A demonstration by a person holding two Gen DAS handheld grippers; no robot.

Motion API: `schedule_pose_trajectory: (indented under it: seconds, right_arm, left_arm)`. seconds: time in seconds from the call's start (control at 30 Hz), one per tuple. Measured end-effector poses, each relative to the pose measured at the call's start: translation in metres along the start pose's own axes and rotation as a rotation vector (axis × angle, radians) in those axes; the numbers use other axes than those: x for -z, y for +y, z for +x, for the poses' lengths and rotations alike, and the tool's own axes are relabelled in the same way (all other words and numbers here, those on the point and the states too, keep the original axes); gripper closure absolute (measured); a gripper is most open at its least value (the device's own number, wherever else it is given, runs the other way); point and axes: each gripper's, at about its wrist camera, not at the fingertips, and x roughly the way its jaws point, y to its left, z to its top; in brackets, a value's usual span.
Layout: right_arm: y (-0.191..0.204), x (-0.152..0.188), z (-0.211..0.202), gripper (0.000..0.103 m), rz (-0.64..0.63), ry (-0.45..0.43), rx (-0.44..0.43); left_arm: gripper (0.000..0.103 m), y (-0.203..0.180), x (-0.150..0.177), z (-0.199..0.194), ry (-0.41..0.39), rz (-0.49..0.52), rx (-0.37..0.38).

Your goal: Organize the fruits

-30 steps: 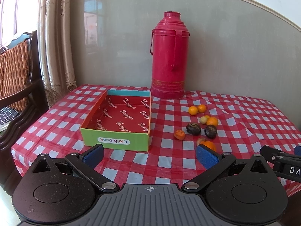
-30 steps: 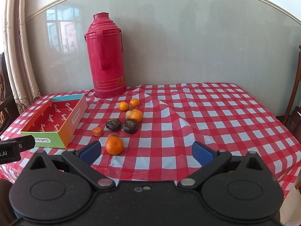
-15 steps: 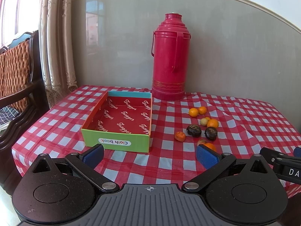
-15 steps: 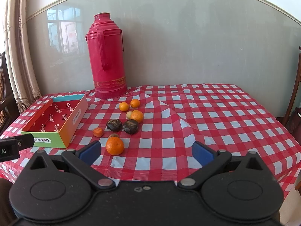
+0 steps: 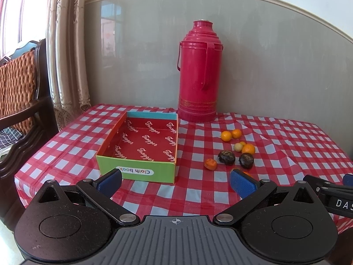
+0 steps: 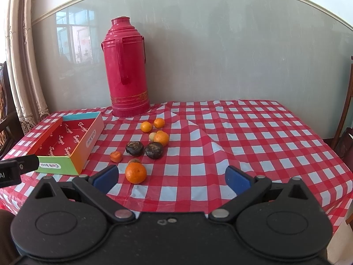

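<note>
Several fruits lie loose on the red checked tablecloth [image 6: 253,132]: a large orange [image 6: 135,173] nearest me, two dark round fruits [image 6: 134,148] [image 6: 154,150], a small reddish-orange one [image 6: 116,156], and small oranges [image 6: 146,126] behind. An open box [image 5: 141,145] with a red inside and green front stands left of them, with nothing in it. My left gripper [image 5: 175,182] is open and empty in front of the box. My right gripper [image 6: 171,180] is open and empty, just right of the large orange.
A tall red thermos [image 5: 199,72] stands at the back by the wall. A wooden chair [image 5: 19,101] and curtain are at the left, another chair [image 6: 346,114] at the right edge. The fruits also show in the left wrist view [image 5: 226,157].
Both views have shifted slightly, the table contents sitting a little lower and nearer. Nothing was grasped or moved on the table.
</note>
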Motion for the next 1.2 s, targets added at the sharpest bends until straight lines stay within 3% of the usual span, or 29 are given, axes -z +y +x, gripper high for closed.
schedule_pose_trajectory:
  seconds: [0.23, 0.47, 0.9, 1.07, 1.2]
  right_arm:
    - [-0.001, 0.0, 0.001, 0.006, -0.004, -0.004, 0.003]
    - [-0.011, 0.003, 0.011, 0.006, 0.01, 0.002, 0.037]
    - [-0.056, 0.016, 0.042, 0.006, 0.115, 0.038, 0.092]
    - [-0.083, 0.022, 0.05, 0.006, 0.192, 0.003, 0.113]
    - [-0.097, 0.024, 0.056, 0.006, 0.224, -0.037, 0.15]
  left_arm:
    - [0.0, -0.002, 0.0, -0.004, -0.03, 0.026, 0.002]
    - [0.0, -0.023, 0.002, 0.01, -0.037, 0.148, 0.029]
    - [0.0, -0.091, 0.003, 0.056, -0.044, 0.373, 0.091]
    - [0.0, -0.119, 0.012, 0.077, -0.04, 0.448, 0.139]
    - [0.001, -0.134, 0.018, 0.098, -0.019, 0.445, 0.169]
